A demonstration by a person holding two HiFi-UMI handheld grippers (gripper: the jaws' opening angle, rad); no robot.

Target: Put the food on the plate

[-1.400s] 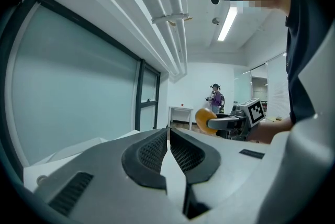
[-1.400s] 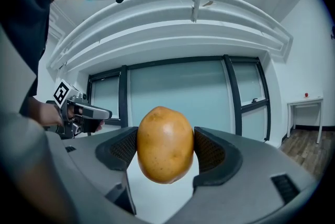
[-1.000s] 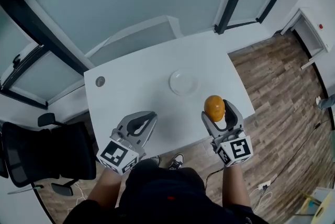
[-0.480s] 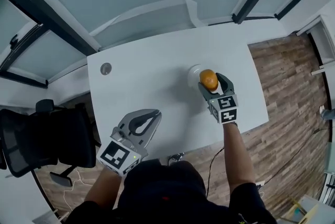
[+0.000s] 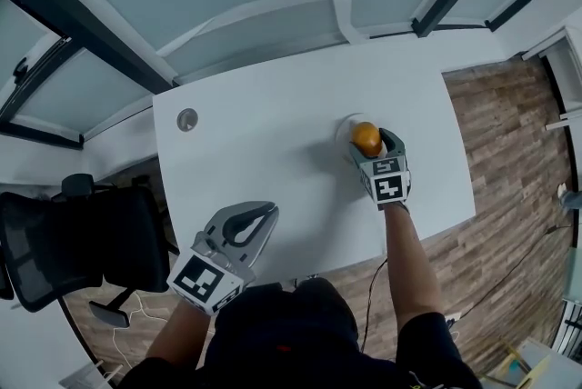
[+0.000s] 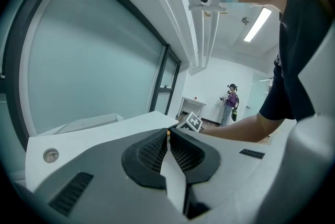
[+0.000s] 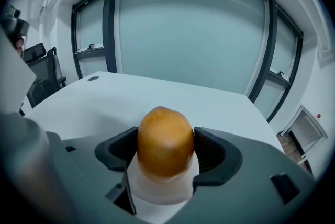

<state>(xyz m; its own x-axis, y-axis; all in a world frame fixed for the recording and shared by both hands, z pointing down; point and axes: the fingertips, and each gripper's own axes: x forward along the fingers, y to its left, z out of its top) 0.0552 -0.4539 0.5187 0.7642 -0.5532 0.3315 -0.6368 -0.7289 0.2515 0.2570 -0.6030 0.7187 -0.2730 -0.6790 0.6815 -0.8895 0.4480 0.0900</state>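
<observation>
Right tongs [image 5: 371,144] clamp the orange food [image 5: 366,137]; left tongs [image 6: 168,139] are closed together, empty. Only the head view shows the plate [image 5: 343,124] beneath the right tongs.

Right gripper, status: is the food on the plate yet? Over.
Right gripper shut on the food, over the plate, not released. Left gripper shut, empty, held back. Nothing in the way.

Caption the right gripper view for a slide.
Right gripper shut on an orange-brown food item, white table beyond.
</observation>
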